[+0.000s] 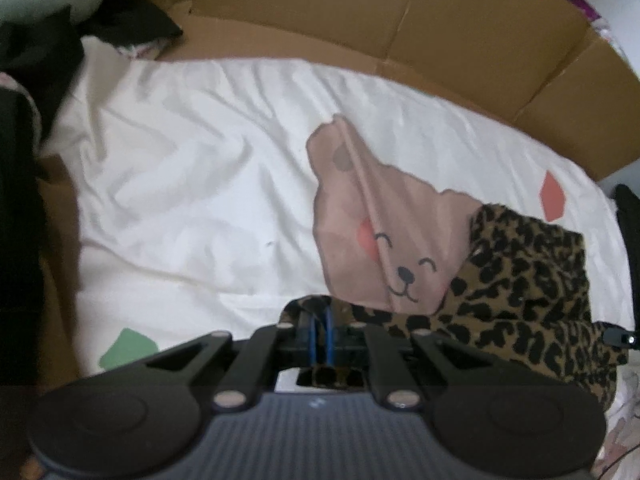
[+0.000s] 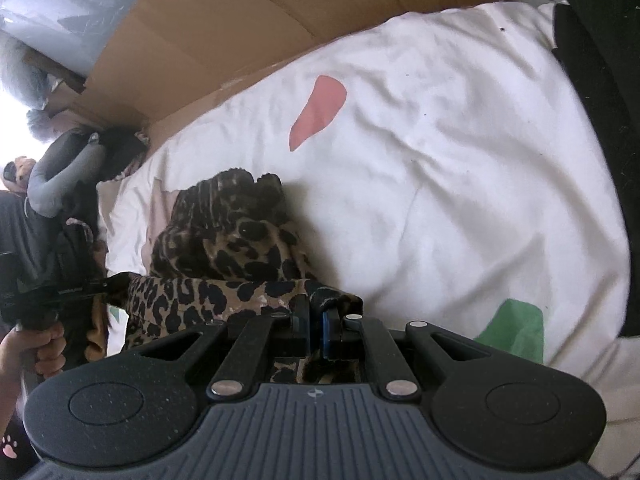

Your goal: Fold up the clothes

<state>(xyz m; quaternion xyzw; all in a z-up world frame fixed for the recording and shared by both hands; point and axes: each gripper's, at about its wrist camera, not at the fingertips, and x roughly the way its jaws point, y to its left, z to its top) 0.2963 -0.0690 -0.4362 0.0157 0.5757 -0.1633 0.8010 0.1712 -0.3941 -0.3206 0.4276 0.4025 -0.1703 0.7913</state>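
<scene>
Two tools, left tool and right tool, each pinching the leopard garment edge, bare white sheet beside.

Both wrist views steeply down, close over leopard-print garment

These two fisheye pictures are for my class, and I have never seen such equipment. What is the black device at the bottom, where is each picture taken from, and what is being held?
A person holds a two-finger gripper in each hand; a camera on each looks along its fingers. One picture comes from the left gripper, the other from the right gripper. Both are shut on a leopard-print garment, stretched between them above a white sheet printed with a bear face. Cardboard stands behind it. The hand holding the left gripper shows in the right view.
</scene>
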